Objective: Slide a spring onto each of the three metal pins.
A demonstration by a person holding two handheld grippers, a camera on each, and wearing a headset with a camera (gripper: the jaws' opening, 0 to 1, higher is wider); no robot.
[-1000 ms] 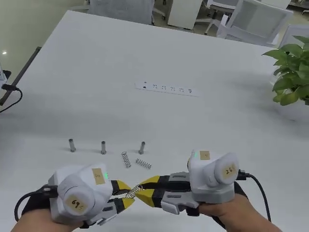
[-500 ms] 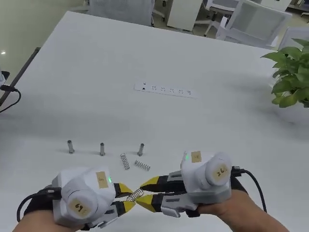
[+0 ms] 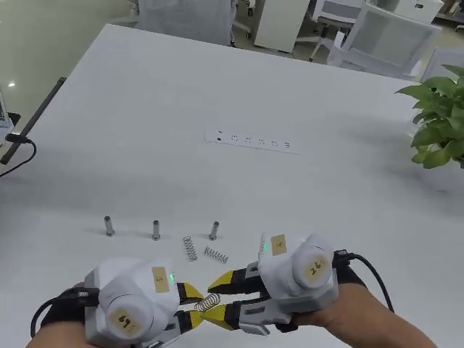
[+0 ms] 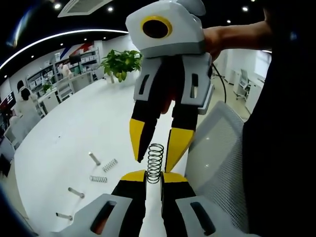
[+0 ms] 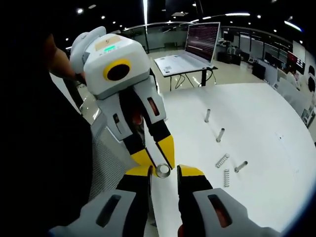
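Step, as judged: passing the first spring (image 4: 155, 160) between grippers, in the air well in front of the row of three bare pins (image 3: 156, 230). The left gripper (image 4: 154, 176) pinches one end. The right gripper (image 5: 164, 172) straddles it, jaws parted, not yet gripping. Two loose springs (image 3: 189, 248) lie just before the pins. Next: align the coil upright over a pin.

A white table (image 3: 217, 87) holds a power strip (image 3: 251, 141), a green plant (image 3: 438, 123) at right, office chairs (image 3: 377, 32) beyond.
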